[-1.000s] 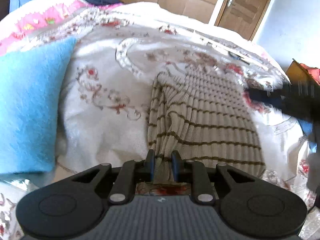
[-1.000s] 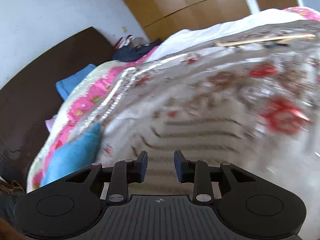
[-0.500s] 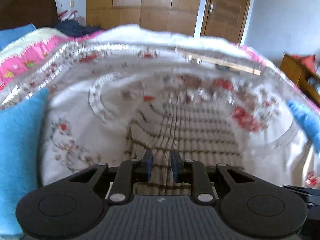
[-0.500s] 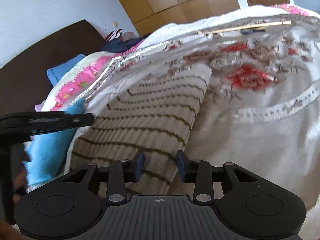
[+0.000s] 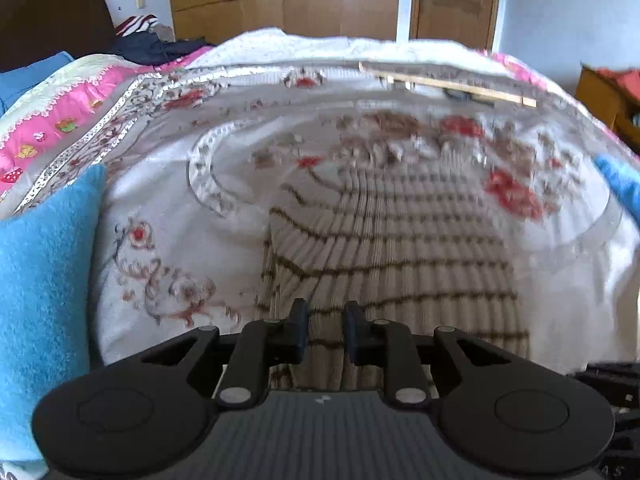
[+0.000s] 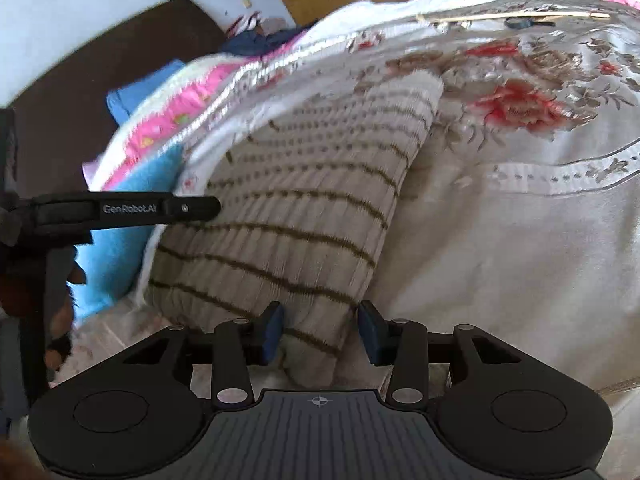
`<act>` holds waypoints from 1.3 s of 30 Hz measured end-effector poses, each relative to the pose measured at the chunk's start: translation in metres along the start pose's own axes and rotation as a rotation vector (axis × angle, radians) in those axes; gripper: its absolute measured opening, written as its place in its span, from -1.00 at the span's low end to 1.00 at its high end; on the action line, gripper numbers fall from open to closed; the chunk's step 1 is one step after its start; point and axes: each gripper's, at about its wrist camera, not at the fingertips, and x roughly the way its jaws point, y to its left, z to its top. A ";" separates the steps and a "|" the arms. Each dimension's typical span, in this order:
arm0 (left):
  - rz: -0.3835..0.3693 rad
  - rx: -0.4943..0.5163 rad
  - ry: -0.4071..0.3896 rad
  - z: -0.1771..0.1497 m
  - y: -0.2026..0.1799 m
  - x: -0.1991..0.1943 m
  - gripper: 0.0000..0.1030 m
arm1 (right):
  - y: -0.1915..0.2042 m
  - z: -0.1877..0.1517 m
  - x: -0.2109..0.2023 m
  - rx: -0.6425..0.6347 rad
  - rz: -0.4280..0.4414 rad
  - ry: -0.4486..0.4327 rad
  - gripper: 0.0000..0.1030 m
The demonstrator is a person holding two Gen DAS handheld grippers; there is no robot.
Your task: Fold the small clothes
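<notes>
You are working on the white bedspread embroidered with red flowers [image 5: 168, 240], and the cream ribbed knit garment with thin brown stripes [image 6: 304, 200] lies flat in the middle of it, its near hem toward you. A fluffy blue cushion [image 5: 44, 300] sits just left of the garment. Your left gripper [image 5: 326, 330] stands narrow, with a ridge of the near hem running up between its fingers, though whether the pads truly pinch it is hard to say. Your right gripper [image 6: 320, 330] has just been opening and now straddles the garment's near right corner, with a gap on each side (nothing pressed there). This looks like the start of a fold: next you need both corners firmly pinched, then a level lift toward the far edge.
</notes>
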 end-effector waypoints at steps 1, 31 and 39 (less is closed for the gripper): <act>0.006 0.000 0.014 -0.004 0.001 0.006 -0.33 | 0.000 0.000 0.001 -0.003 0.001 0.001 -0.21; -0.056 -0.080 -0.030 -0.035 0.020 -0.008 -0.30 | -0.015 0.000 -0.013 0.105 0.040 -0.088 -0.16; -0.040 -0.080 -0.001 -0.039 0.021 0.003 -0.18 | -0.016 0.000 -0.008 0.100 0.030 -0.079 -0.11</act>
